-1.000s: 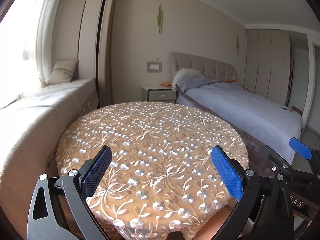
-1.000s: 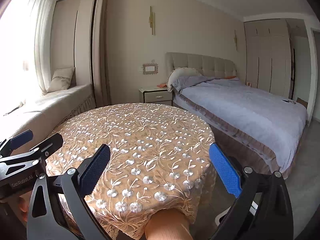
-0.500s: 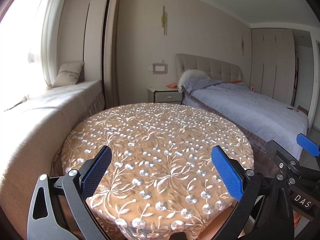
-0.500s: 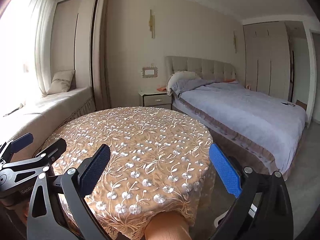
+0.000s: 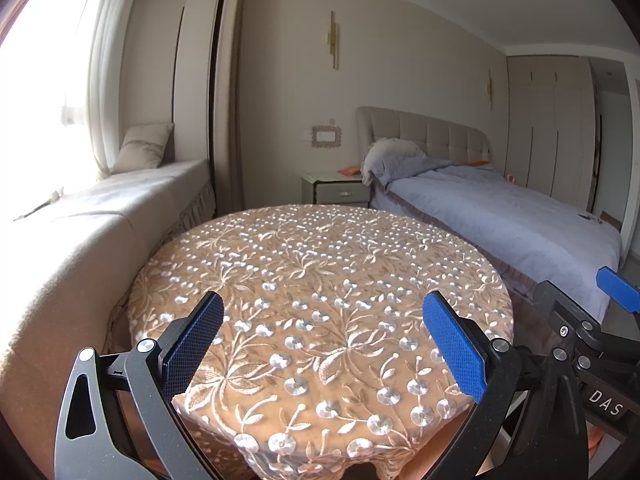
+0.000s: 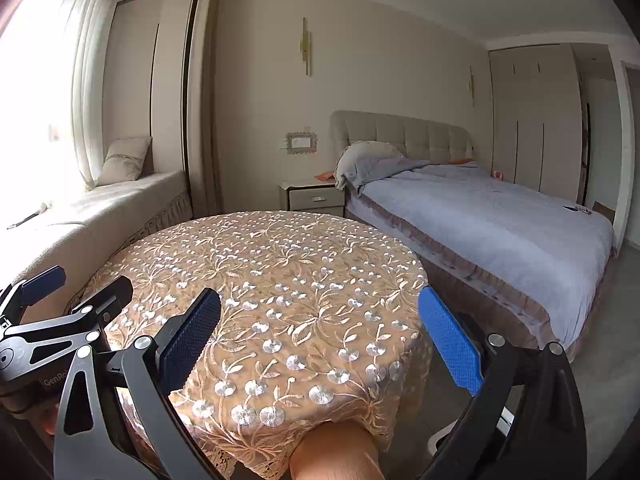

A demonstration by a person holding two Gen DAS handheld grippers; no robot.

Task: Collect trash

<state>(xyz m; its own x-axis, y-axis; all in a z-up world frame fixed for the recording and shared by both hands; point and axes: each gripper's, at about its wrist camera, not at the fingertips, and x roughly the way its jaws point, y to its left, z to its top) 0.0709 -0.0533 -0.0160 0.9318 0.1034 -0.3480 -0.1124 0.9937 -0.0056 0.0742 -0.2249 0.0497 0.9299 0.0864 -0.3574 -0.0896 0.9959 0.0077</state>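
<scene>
Trash is not identifiable in either view: the bed [image 6: 500, 224], window seat [image 5: 100, 216] and round embroidered table [image 5: 320, 280] show no obvious litter. Left gripper [image 5: 324, 344] and right gripper [image 6: 320, 336] hover over the table, jaws spread wide, holding nothing. Picking the wrong item is the risk; small orange things on the nightstand [image 6: 316, 196] are too small to identify.

A round worktop [image 5: 320, 272] draped in a floral embroidered cloth fills the foreground. At 2 o'clock, a bed [image 5: 500, 216] with a grey duvet and tufted headboard [image 5: 424, 132]; at 12 o'clock, a nightstand [image 5: 336, 190]; at 10 o'clock, a cushioned window seat [image 5: 120, 196] bearing a pillow [image 5: 142, 146].
</scene>
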